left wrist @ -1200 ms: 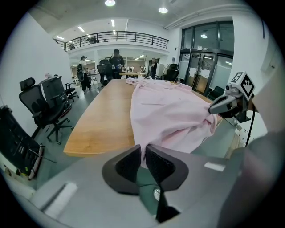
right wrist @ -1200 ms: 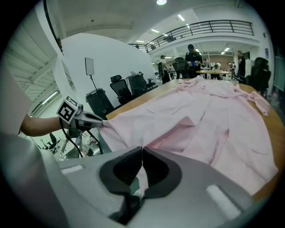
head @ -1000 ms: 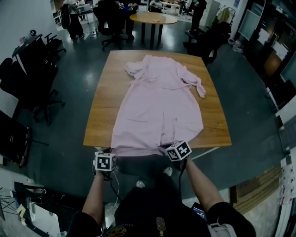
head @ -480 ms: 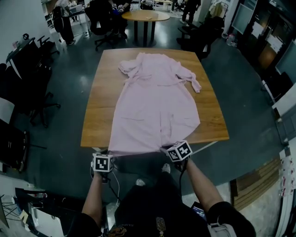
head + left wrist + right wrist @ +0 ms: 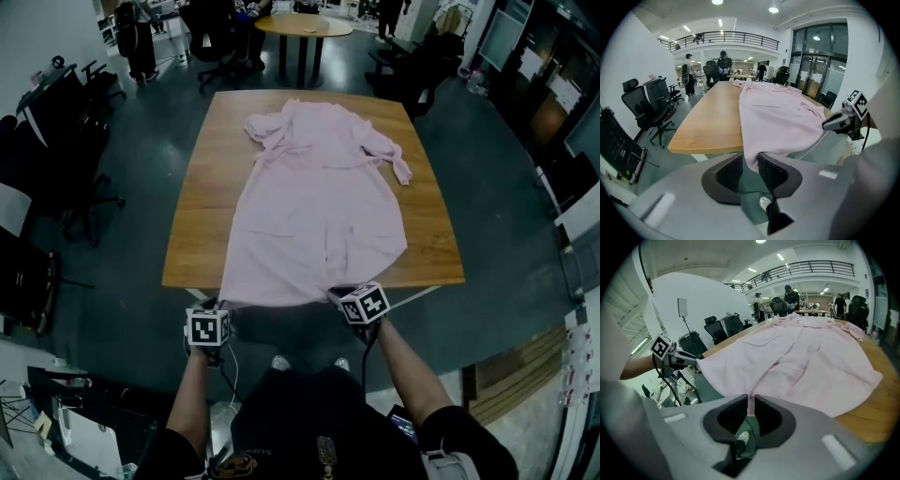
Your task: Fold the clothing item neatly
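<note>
Both fingers (image 5: 774, 172) have just been opening, left gripper (image 5: 749, 161) loose round the hem of the pink cloth garment (image 5: 319, 206), right gripper (image 5: 751, 403) pinching it; both corners should drop evenly.

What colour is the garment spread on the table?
The garment is plain pale pink, with no visible pattern. It shows best in the head view, against the wooden table.

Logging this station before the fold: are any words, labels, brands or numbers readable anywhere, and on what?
No readable text in any view.
On the pink garment: no label or print shows.
On the marker cubes: black-and-white square patterns only, no letters or digits.
</note>
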